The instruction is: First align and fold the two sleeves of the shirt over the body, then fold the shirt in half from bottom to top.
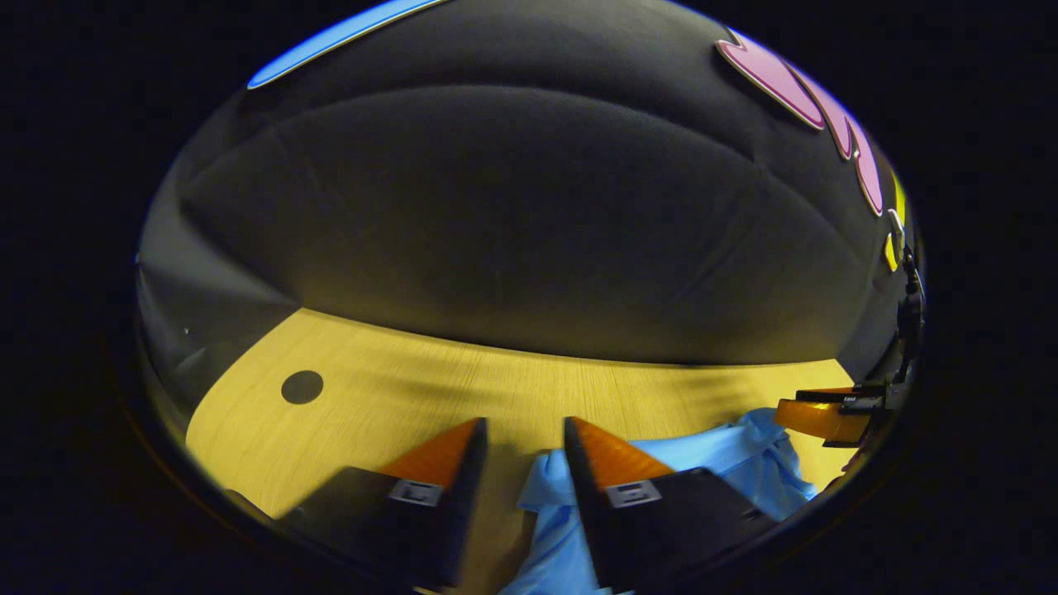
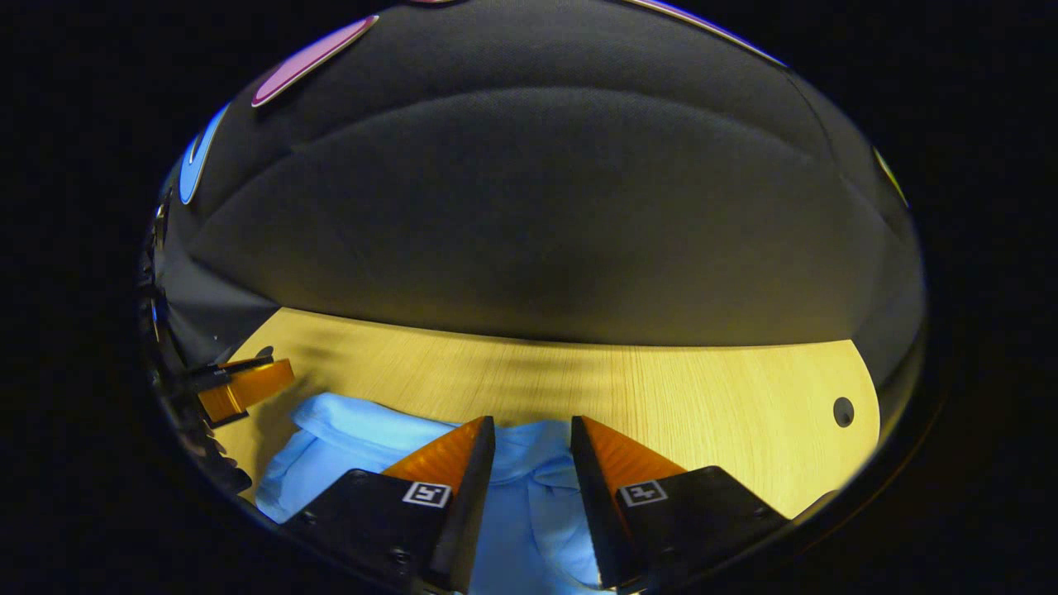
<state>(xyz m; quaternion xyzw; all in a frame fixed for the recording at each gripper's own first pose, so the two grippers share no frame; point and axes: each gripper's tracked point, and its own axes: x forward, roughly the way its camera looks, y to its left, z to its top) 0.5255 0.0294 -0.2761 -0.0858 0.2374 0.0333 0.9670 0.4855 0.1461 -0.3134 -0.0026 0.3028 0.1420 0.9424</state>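
Left gripper view: my left hand-held gripper (image 1: 526,434) spread, nothing between fingers, poised over wooden worktop (image 1: 397,388). Light blue shirt (image 1: 711,454) lies crumpled on worktop, under and beside one finger. Dark round hole (image 1: 302,387) in worktop well apart from shirt.

Right gripper view: my right hand-held gripper (image 2: 533,431) spread, gripping nothing, above shirt (image 2: 355,430). Cannot tell whether fingers touch cloth. Left hand-held gripper (image 2: 248,384) visible at far edge, just beside shirt.
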